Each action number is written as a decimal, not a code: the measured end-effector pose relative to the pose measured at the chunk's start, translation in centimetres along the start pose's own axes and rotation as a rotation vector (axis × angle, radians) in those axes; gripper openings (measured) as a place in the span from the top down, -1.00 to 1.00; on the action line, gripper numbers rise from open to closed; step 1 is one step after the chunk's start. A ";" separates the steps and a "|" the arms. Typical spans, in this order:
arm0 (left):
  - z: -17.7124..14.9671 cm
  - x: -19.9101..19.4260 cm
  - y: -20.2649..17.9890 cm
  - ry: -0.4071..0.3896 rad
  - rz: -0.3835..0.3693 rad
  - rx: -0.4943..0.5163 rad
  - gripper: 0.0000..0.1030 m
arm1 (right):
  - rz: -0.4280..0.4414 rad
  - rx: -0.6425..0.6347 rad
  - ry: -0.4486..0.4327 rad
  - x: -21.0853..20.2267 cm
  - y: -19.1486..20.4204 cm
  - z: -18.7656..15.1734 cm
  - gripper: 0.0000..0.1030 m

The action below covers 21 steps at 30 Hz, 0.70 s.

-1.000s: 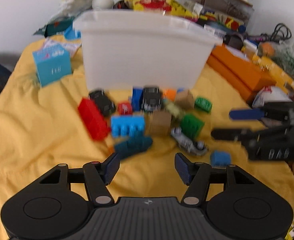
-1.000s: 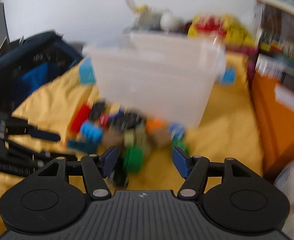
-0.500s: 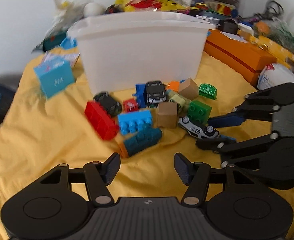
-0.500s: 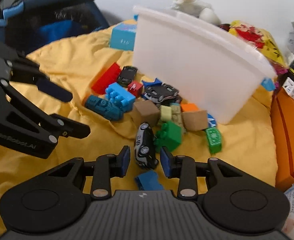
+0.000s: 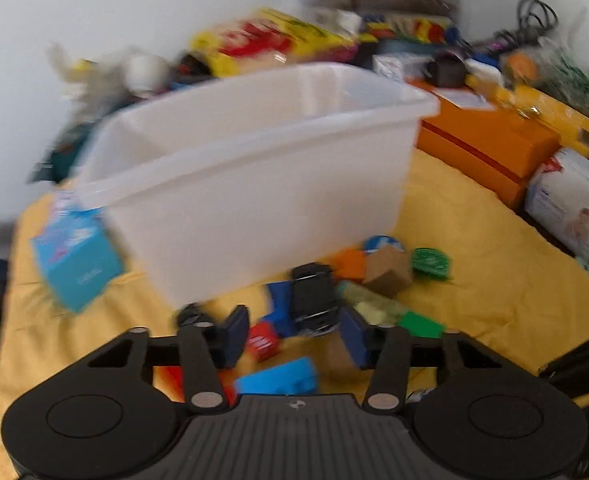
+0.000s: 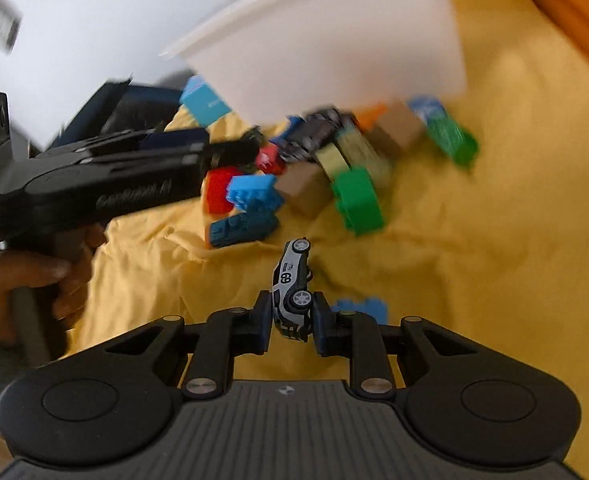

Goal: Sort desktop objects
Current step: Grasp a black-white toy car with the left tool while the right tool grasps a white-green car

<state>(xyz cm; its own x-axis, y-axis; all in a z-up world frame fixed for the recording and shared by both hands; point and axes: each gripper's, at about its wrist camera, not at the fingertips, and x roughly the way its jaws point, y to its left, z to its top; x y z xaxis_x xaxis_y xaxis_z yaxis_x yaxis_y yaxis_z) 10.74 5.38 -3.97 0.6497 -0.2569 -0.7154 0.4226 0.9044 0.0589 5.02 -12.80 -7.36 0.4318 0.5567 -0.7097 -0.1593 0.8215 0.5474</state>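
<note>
My right gripper is shut on a grey toy car marked 69 and holds it above the yellow cloth. A pile of toys lies by the white plastic bin: a black toy car, a blue brick, a red brick, a green brick, brown cubes and a dark blue toy car. My left gripper is open, low over the pile, with the black car between its fingers. It shows from the side in the right wrist view.
A light blue box stands left of the bin. An orange box and a white package lie at the right. Clutter fills the back. A small blue brick lies under my right gripper.
My right gripper closed on the grey car and lifted it off the cloth. My left gripper moved forward over the pile, toward the bin.
</note>
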 end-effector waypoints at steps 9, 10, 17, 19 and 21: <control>1.9 5.2 -1.1 0.110 0.026 0.040 0.42 | -0.026 0.000 -0.027 -0.4 0.2 -0.4 0.54; 1.8 5.4 -0.8 0.115 0.021 0.032 0.43 | -0.031 -0.008 -0.029 -0.3 0.2 -0.3 0.54; 0.3 0.1 1.4 0.036 -0.065 -0.100 0.67 | -0.052 -0.068 -0.039 -0.6 0.6 -0.4 0.54; -1.3 -2.8 1.4 0.018 -0.099 -0.133 0.67 | -0.045 -0.062 -0.031 -0.6 0.3 -0.4 0.54; -3.2 -4.8 1.6 0.038 -0.148 -0.201 0.67 | -0.042 -0.073 -0.027 -0.6 0.3 -0.3 0.54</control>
<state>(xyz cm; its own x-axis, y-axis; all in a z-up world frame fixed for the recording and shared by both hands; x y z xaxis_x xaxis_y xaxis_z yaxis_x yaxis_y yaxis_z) 6.32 9.13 -2.68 0.5644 -0.3824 -0.7316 0.3749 0.9083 -0.1856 4.44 -12.87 -6.93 0.4633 0.5186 -0.7186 -0.2042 0.8515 0.4829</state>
